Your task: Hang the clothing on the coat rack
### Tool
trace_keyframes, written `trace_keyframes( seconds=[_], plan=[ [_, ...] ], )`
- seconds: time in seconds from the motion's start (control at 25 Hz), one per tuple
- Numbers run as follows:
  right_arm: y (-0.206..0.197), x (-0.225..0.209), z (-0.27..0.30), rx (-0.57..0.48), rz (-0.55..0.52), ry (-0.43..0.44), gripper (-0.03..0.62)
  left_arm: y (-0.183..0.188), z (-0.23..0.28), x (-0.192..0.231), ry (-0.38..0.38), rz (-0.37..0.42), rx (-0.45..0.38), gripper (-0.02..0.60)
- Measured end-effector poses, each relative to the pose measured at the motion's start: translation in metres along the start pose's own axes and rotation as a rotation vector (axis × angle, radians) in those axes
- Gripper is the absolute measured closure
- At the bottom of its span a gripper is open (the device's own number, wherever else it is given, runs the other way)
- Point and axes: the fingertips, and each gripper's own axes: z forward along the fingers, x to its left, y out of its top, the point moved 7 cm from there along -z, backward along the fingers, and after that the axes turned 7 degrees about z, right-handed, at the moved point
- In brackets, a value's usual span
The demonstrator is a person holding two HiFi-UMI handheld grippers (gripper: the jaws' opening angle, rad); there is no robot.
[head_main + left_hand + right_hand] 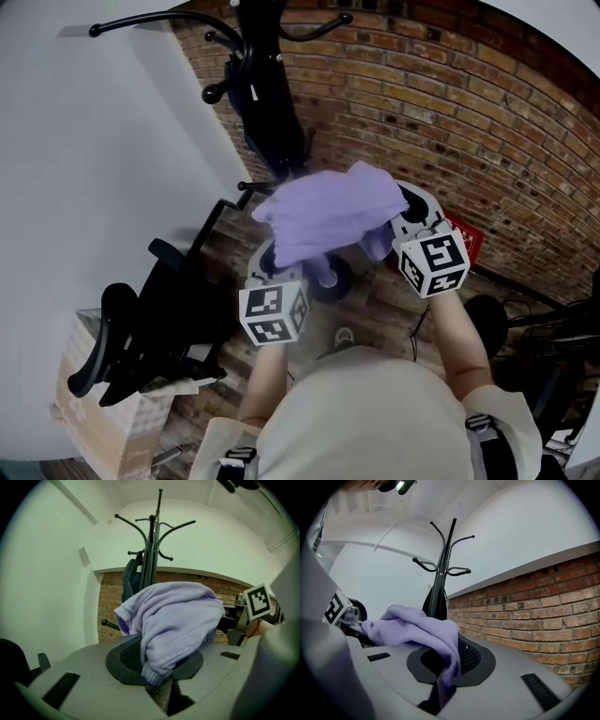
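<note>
I had the left gripper (159, 684) closed on the lavender sweatshirt (174, 620). Its fingers (79, 677) were pinched narrow on a ribbed edge of the fabric right at their tips, and the rest of the garment was heaped over the top of them. The right gripper (443, 686) gripped the same sweatshirt, with a fold of cloth running down between its fingers (511, 667), which were shut tight on it. From the head view the sweatshirt was bunched across both grippers, spanning the gap between them, and it hid the tips of both pairs of fingers.

The coat rack (151, 550) stood ahead of the left fingers and well apart from them, with its curved black hooks above the level of the cloth. A dark garment (129, 581) hung on the rack's pole, beyond the sweatshirt and to the left of it in the left gripper view. The brick wall (534, 602) ran along the outer side of the right fingers. An office chair (141, 319) sat off to the outer side of the left fingers.
</note>
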Motion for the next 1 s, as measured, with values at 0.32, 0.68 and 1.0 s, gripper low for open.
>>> trace_keyframes(
  seconds=[0.32,0.68,1.0],
  plan=[
    [-0.007,-0.02,0.058,0.04,0.025,0.037,0.58,0.003,0.036,0.021,-0.012,0.017,0.012,0.499],
    [-0.036,-0.038,0.101,0.11,0.049,0.04,0.58,-0.013,0.068,0.029,-0.021,0.019,0.068,0.499],
    [-0.08,-0.044,0.116,0.19,0.117,0.048,0.579,-0.045,0.082,0.03,-0.022,-0.013,0.162,0.499]
  ],
)
